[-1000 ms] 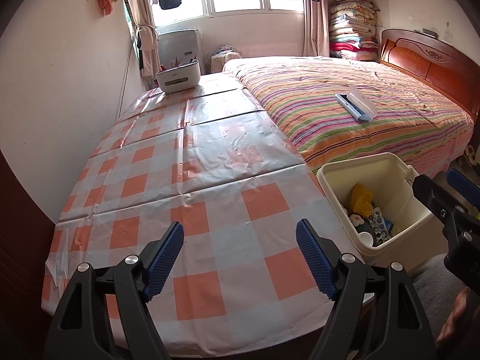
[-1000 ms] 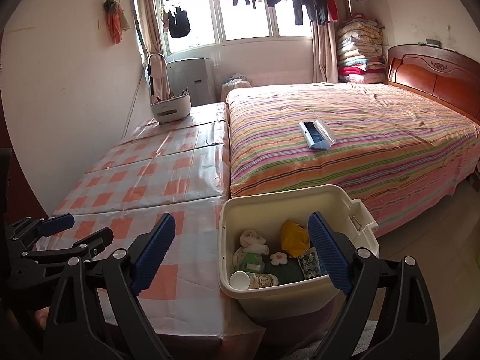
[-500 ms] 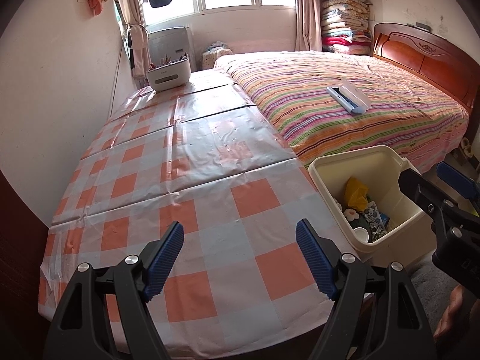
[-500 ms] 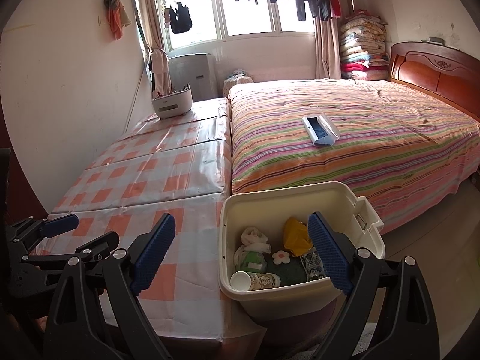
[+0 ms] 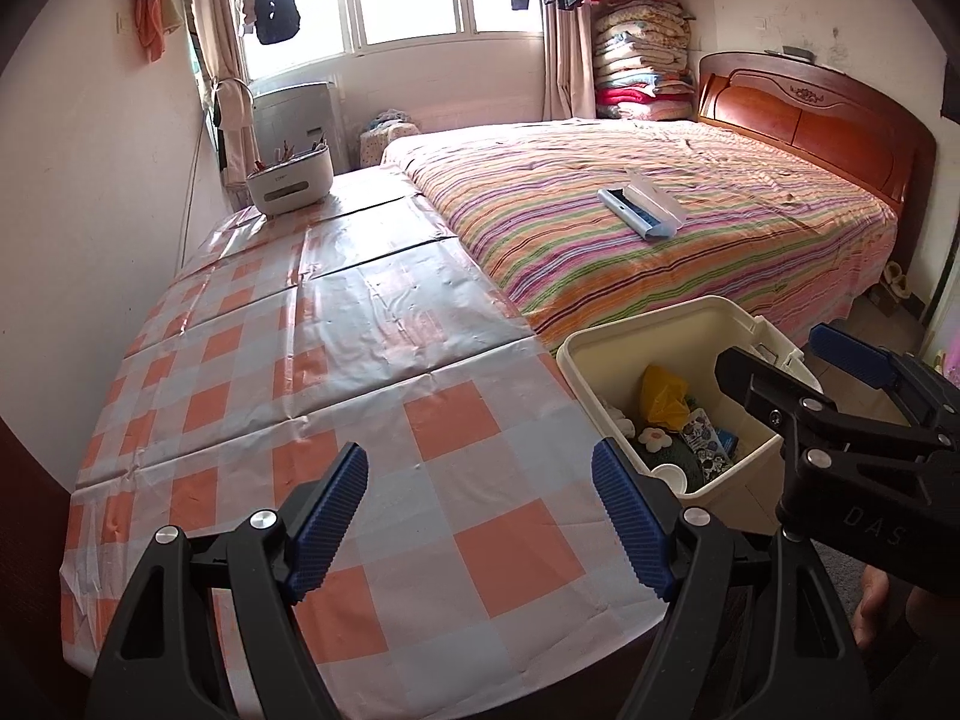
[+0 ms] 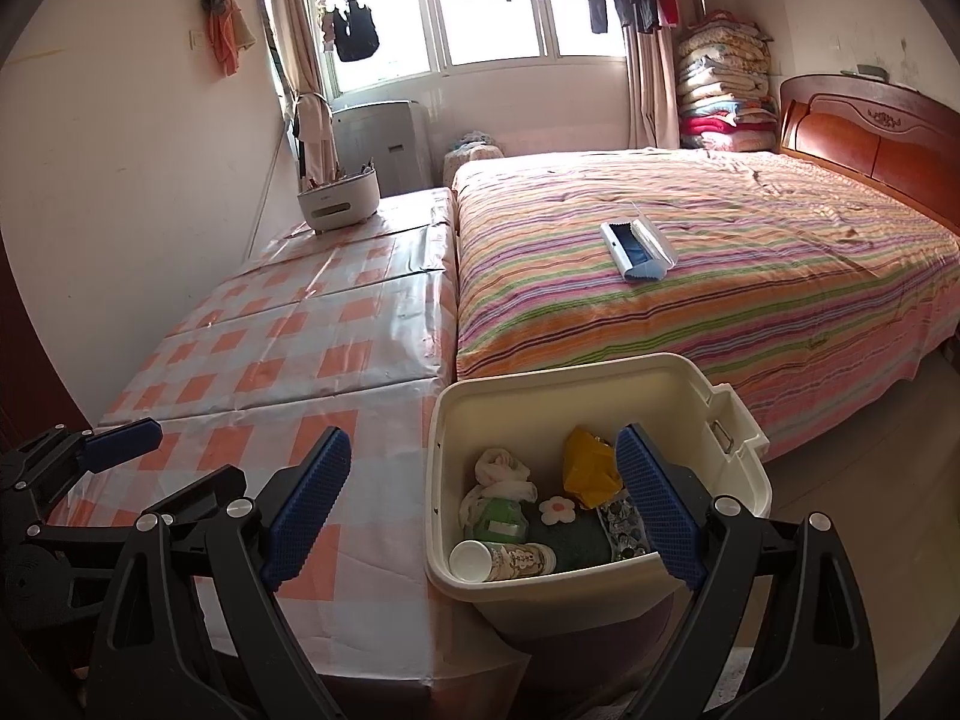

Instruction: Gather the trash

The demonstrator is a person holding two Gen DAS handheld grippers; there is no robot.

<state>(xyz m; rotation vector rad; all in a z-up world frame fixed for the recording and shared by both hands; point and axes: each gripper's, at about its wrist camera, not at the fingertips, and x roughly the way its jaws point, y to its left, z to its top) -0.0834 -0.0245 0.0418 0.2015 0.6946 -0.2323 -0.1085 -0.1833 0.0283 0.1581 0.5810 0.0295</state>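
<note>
Checkered table [image 5: 312, 372] beside bed; left tongs [image 5: 480, 510] and right tongs [image 6: 483, 504] angled down, wide apart, empty, over bin [image 6: 600, 378].

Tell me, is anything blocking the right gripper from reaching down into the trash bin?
Nothing visible. The right gripper hangs open over the cream trash bin, whose top is open, with no lid over the trash inside. The left gripper is off over the checked tablecloth.

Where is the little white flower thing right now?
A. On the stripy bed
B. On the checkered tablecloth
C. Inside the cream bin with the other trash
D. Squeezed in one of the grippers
C. The white flower lies inside the cream bin, next to the yellow wrapper and the paper cup.
</note>
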